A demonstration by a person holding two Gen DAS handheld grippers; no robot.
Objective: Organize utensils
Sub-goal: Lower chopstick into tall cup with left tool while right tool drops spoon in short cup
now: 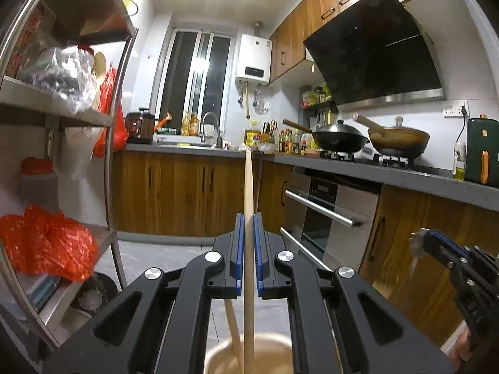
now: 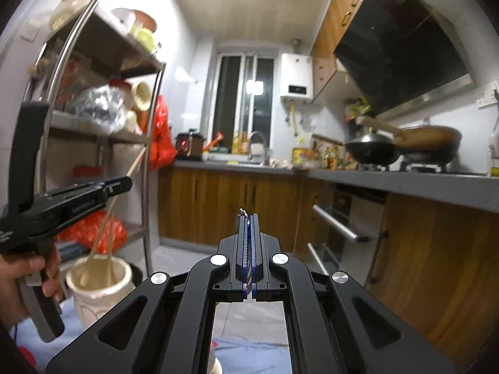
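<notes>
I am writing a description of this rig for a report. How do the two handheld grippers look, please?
Both are alike. The left gripper and the right gripper have black plastic bodies with cut-out linkage arms joined by round silver pivot pins. Their fingers carry blue ribbed pads. Seen from the side, the left gripper has a black pistol-style handle and small white lettering on its body. No cables or sleeves are visible.

Bench [image 1: 358, 168]: grey, L-shaped, on wooden cabinets, running from 9 o'clock to 3 o'clock across the left wrist view. On it, from the 9 o'clock end: a dark rice cooker [image 1: 139, 126], a sink with faucet [image 1: 211, 127], a yellow oil bottle [image 1: 252, 135], a cluster of small sauce bottles [image 1: 288, 141]. At 2 o'clock, a hob carries a black wok [image 1: 340, 140] and a brown pan [image 1: 399, 143]. At 3 o'clock, a green appliance [image 1: 482, 151]. A cream utensil jar [image 2: 99, 283] stands low at 8 o'clock in the right wrist view, apparently on blue cloth.
</notes>
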